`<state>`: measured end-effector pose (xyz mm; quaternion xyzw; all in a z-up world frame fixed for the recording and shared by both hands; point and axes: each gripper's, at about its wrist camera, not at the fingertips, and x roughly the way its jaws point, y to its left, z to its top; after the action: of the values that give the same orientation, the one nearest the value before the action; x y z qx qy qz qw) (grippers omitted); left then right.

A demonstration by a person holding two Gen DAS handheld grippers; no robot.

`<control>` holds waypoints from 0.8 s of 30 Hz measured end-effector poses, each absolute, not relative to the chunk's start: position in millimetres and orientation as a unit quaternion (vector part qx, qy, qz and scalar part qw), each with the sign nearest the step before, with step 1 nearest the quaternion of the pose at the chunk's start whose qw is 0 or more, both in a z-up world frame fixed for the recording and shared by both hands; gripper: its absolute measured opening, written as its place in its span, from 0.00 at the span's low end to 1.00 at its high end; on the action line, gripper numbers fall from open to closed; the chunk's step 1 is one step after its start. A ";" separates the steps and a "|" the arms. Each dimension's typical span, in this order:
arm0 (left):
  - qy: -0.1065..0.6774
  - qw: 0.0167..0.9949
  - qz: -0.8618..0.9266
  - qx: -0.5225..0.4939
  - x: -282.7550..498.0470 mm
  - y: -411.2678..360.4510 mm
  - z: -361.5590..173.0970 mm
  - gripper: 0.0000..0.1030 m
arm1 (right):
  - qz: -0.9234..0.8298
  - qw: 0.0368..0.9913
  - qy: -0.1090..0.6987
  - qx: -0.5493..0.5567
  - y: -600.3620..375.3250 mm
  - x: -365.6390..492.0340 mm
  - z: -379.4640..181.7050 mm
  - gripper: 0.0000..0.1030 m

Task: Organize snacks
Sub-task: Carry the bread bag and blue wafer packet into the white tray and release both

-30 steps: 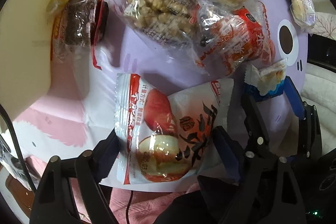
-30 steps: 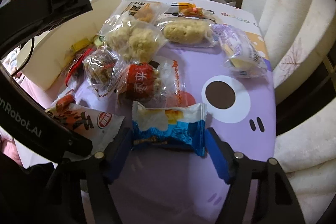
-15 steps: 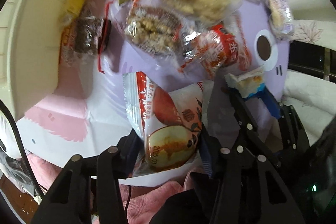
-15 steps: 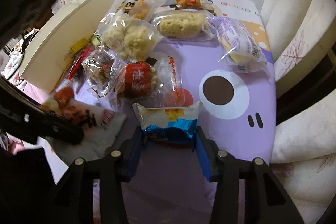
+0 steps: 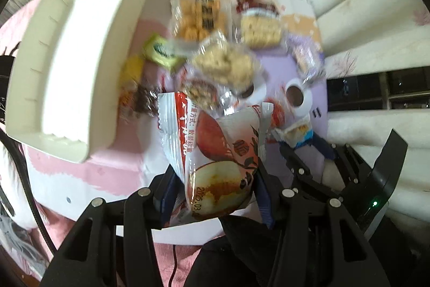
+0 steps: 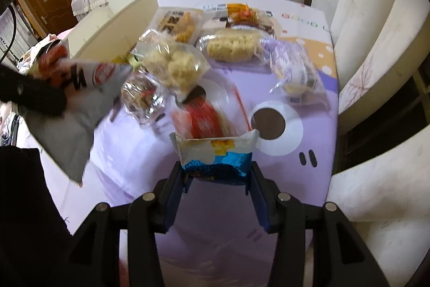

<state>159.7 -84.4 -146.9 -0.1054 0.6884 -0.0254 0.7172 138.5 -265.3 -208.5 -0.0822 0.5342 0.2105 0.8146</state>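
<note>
Left claw (image 5: 215,195) now clamped on the white-and-red snack bag (image 5: 215,152), lifted off the worktop (image 6: 215,206), right claw (image 6: 216,187) closed on the blue-and-white packet (image 6: 215,158), slightly raised

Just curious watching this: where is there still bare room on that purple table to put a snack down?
Free: the purple cloth nearest the right gripper, and the cream tray, which looks empty. Crowded: the far middle, packets overlapping around the puffed-snack bag.
</note>
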 end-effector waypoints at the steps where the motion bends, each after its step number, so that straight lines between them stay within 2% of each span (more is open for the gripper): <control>1: 0.682 0.723 -0.023 -0.107 159.6 -80.2 -141.0 0.48 | 0.210 0.816 0.532 -0.084 -263.9 138.4 -205.6 0.46; 10: 0.640 0.758 -0.021 -0.128 152.5 -17.0 -113.6 0.48 | 0.196 0.847 0.488 -0.077 -233.9 132.7 -163.8 0.46; 24: 0.575 0.807 -0.053 -0.126 149.2 106.3 -76.4 0.49 | 0.192 0.872 0.444 -0.077 -125.4 123.3 -114.9 0.46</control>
<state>149.2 106.3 -76.4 -0.1258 0.5752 -0.0532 0.8065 123.3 -125.4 -114.9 -0.0770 0.4442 0.1918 0.8718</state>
